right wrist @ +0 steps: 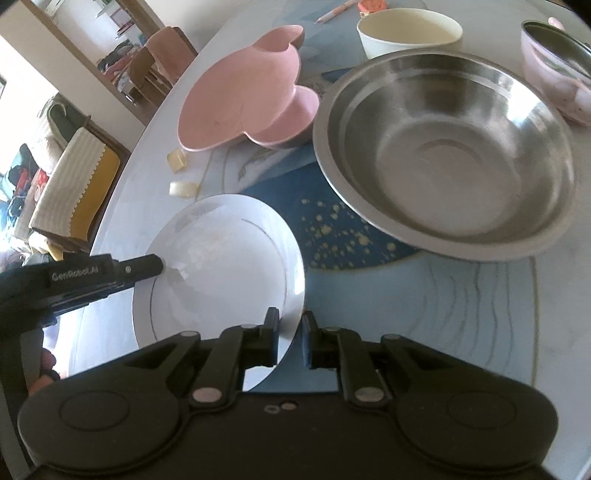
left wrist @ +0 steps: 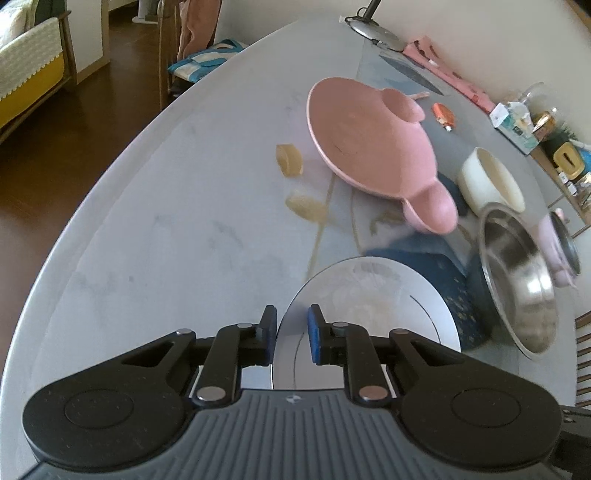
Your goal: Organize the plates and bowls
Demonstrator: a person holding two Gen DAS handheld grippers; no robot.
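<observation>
Just ahead of the right claw, the round white ceramic-looking plate has a smooth, glossy glaze. Beyond it to the right, the large stainless-steel bowl is polished and reflective. The pink ear-shaped plastic-looking dish, further ahead, is matt. The cream bowl behind looks smooth and satin. The pale marble-patterned tabletop is slick.

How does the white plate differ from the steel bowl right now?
The white plate is flat and matte white; the steel bowl is deep and shiny metal. The plate is gripped at its rim by the left claw and right claw; nothing grips the bowl. Both are round, empty and face up.
</observation>
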